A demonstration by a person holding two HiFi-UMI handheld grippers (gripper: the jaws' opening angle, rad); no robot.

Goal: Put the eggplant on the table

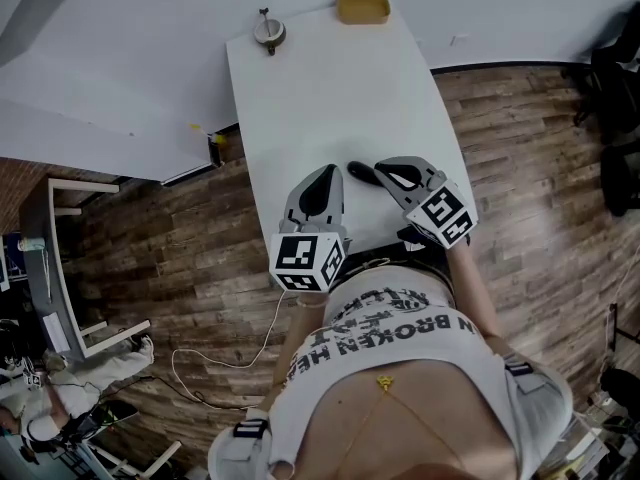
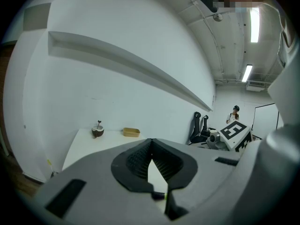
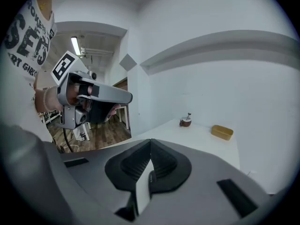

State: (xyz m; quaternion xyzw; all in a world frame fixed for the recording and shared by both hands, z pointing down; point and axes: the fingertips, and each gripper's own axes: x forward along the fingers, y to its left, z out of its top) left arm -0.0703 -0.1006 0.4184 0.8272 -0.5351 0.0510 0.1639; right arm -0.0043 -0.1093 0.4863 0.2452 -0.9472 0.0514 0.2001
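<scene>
Near counter edge: my left claw closed, nothing in it. My right claw also closed and empty. Just past right claw tip: dark oblong thing flat on counter, eggplant by my read, between both claws, gripped by neither. Far end: bowl, yellow tray. Judgement: placing looks done, step in hand is retreat. Next move: draw both claws back clear, without nudging eggplant, which could roll.
</scene>
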